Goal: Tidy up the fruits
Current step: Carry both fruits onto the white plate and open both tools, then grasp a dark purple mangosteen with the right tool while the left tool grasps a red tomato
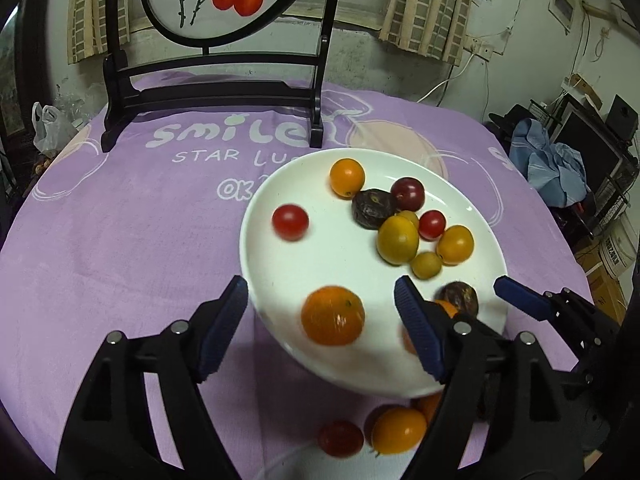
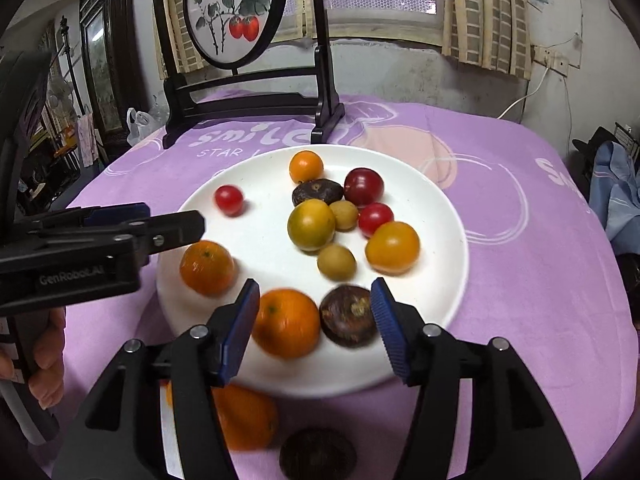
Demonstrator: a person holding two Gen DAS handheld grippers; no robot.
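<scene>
- Right wrist view: white plate (image 2: 448,216) sat on the purple cloth (image 2: 520,240), w/ the dark wooden screen stand (image 2: 248,100) behind it.
- Counted 12 fruits on the plate: 2 oranges, nearer one (image 2: 286,322) and one further left (image 2: 207,267); 2 orange-yellow round ones (image 2: 392,247) (image 2: 306,166); 1 yellow-green fruit (image 2: 311,224); 2 small tan ones (image 2: 336,262) (image 2: 345,215); 2 red cherry tomatoes (image 2: 229,199) (image 2: 375,219); 1 dark red plum (image 2: 363,186); 2 dark brown wrinkled fruits (image 2: 349,315) (image 2: 317,192).
- My right gripper (image 2: 316,326) had its jaws apart over the plate's near edge, nothing pinched; nearer orange and a brown fruit lay btwn the pads, loose.
- My left gripper (image 1: 322,330), in its own view, was spread wide too, not clamped; the left orange (image 1: 333,315) sat blurred btwn its fingers (image 1: 226,324).
- Blurry shapes of fruit showed below the plate's near rim in both views; couldn't tell if real or reflections, so not counted.
- Part of my hand (image 2: 48,364) showed at left edge.
</scene>
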